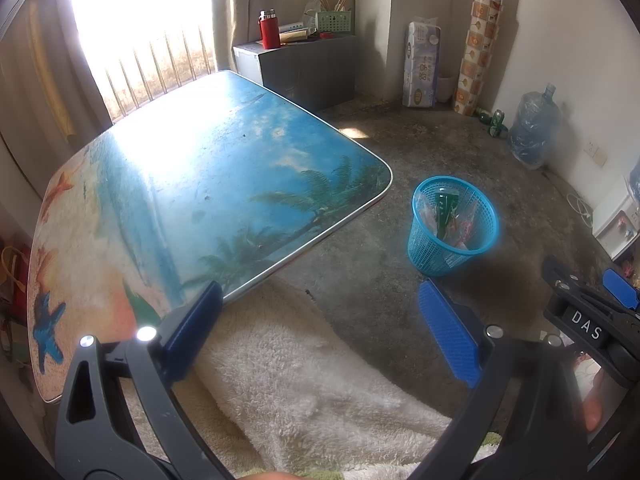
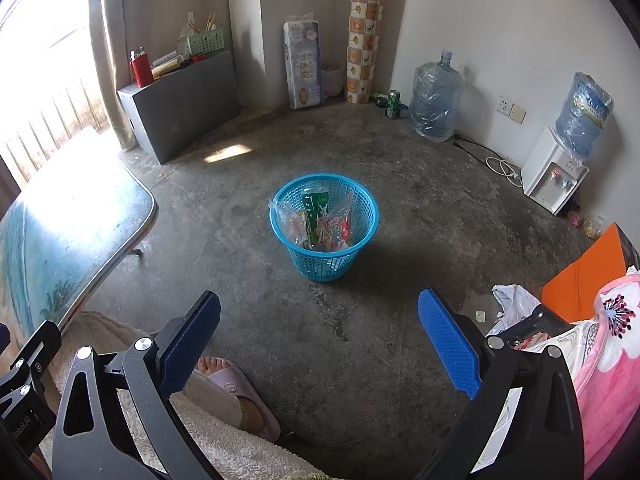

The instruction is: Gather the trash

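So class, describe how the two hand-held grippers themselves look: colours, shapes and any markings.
The left gripper and the right gripper match: dark grey plastic clamp arms with triangular cut-outs and silver rivets, each ending in flat rectangular blue pads with a fine ribbed texture. In the left wrist view, the right gripper's side carries white letters "DAS".

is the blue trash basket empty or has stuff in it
Not empty. The blue basket stands upright on the floor with a green packet and several clear wrappers inside, well below the rim.
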Demonstrator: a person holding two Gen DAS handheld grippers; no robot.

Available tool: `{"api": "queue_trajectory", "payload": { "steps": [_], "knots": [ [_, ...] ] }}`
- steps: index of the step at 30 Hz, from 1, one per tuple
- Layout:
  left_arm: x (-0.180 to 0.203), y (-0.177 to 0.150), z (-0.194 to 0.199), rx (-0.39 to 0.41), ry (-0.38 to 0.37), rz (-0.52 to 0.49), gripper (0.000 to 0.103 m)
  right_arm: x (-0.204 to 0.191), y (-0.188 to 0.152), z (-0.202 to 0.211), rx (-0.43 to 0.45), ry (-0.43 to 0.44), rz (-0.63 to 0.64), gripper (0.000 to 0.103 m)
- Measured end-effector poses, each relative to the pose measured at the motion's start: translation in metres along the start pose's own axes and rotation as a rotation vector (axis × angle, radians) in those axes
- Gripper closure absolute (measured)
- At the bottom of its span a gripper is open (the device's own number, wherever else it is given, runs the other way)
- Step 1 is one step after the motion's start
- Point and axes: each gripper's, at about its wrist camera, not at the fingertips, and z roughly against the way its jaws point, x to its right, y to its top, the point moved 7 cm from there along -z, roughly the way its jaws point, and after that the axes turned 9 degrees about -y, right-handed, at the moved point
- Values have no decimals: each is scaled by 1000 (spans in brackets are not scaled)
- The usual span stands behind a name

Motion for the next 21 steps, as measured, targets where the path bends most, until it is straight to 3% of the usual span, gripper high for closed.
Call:
{"api": "queue_trajectory", "payload": {
  "steps": [21],
  "knots": [
    [0, 0, 0, 0, 1, -1, 8, 0, 0, 1, 1, 0, 0, 6]
  ]
}}
